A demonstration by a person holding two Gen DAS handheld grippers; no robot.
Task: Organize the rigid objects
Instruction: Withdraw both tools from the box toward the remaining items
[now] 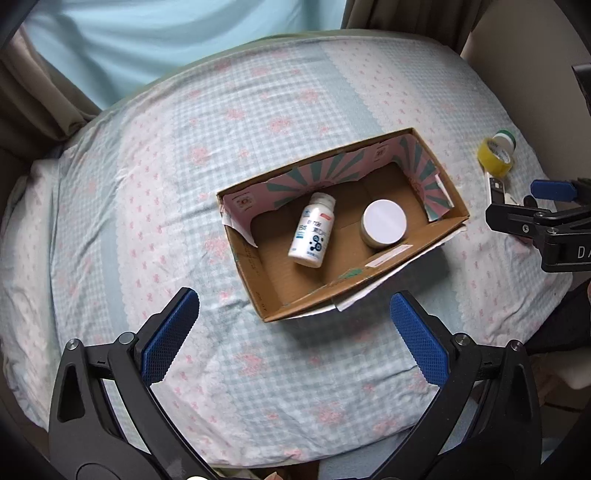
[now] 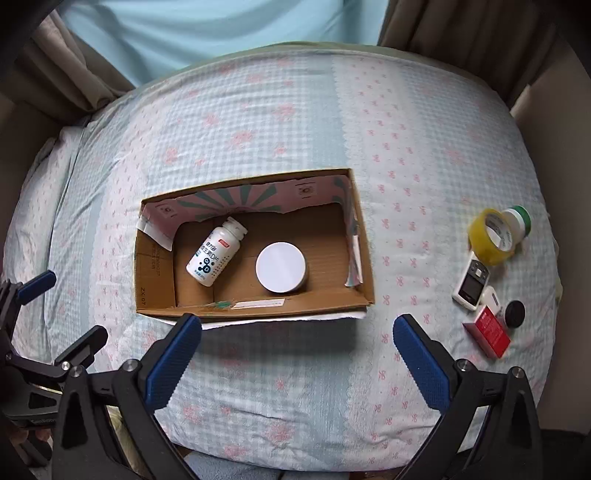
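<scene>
Both cameras hang above the near edge of the bed (image 1: 280,92), tilted down and facing the far curtain (image 2: 221,22). The left one sits close over the box (image 1: 255,258), seeing it skewed, with the right gripper (image 1: 517,203) at its right edge. The right one is a little further right, box (image 2: 155,254) left of centre, tape (image 2: 491,236) on its right. They share the box, bottle (image 1: 312,236) and jar (image 1: 384,223)

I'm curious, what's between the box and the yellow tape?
Nothing but bedsheet between the cardboard box and the yellow tape roll, in the right wrist view.
</scene>
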